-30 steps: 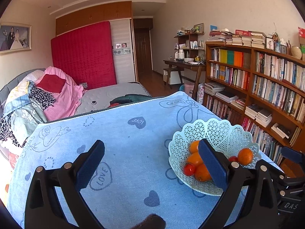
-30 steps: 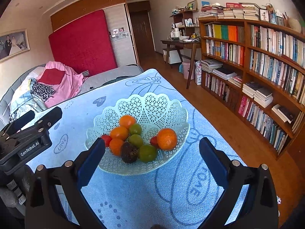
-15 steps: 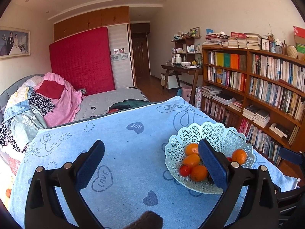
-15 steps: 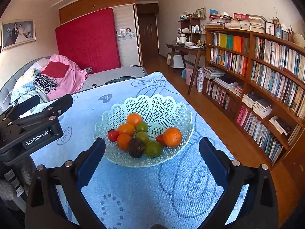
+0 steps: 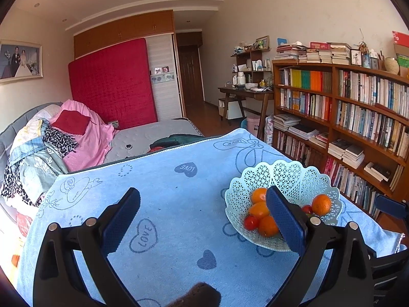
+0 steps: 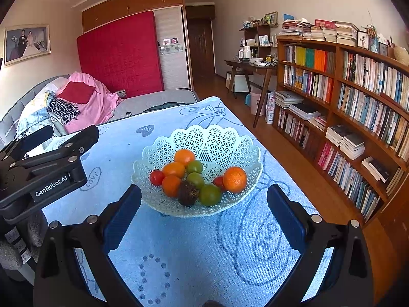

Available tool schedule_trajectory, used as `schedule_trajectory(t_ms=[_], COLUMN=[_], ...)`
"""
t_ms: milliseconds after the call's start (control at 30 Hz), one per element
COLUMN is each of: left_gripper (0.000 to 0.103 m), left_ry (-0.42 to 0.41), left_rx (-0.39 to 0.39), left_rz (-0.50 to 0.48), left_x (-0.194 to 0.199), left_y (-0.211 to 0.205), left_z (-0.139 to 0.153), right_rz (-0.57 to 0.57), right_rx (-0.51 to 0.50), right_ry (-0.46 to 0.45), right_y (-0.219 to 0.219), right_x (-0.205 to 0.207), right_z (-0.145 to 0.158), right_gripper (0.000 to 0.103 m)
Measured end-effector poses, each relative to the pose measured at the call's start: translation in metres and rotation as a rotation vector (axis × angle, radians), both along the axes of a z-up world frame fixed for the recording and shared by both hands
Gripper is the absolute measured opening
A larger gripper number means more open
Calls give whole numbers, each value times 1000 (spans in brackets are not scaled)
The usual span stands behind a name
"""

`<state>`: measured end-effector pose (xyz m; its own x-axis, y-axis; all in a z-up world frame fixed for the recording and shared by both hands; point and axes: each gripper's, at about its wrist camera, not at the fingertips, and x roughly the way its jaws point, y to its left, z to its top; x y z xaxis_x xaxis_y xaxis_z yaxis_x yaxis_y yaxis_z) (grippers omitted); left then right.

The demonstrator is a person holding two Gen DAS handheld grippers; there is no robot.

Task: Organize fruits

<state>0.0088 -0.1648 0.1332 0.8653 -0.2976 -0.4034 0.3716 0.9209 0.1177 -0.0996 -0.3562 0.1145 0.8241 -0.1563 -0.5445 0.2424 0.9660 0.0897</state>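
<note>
- The right gripper (image 6: 204, 208) has its jaws spread wide with nothing between them, and it hangs above the blue cloth (image 6: 194, 250).
- Straight ahead of the right gripper, centred in the gap between its fingers and just beyond the tips, sits the white lattice bowl (image 6: 204, 138) with all the fruit in it.
- The left gripper (image 5: 203, 216) is likewise wide apart and empty; from it the bowl (image 5: 294, 176) lies ahead and off to the right, partly hidden behind its right finger.
- My judgement: the right gripper is the nearer and better lined up, so a straight reach forward and down would meet the fruit, while the left would have to swing right first.
- Nearest the right gripper's tips are a dark, rough-skinned fruit (image 6: 188, 193) and a green fruit (image 6: 210, 194) touching it on its right.
- Beyond those lie two more green fruits (image 6: 195, 178), three oranges (image 6: 173, 169) in a cluster to the left, and a larger orange (image 6: 235, 176) alone at the right side of the bowl.
- A small red tomato (image 6: 156, 177) sits at the far left of the pile; another red one (image 6: 218, 181) is tucked against the large orange.
- The fruits are round, so none has a long axis to align with; they touch each other, and lifting one may roll its neighbours.
</note>
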Motion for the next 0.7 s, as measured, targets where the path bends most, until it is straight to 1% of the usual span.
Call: schedule_trajectory(t_ms=[333,700], left_gripper=[98,98], left_ry=[22,30], left_rx=[30,44], left_rz=[16,16], left_x=[-2,0], left_y=[7,8], left_z=[-17,-24], right_rz=[7,7], right_rx=[6,11], right_ry=[22,45], right_y=[3,2], right_x=[2,9], right_z=[-9,-18], right_gripper=[100,100])
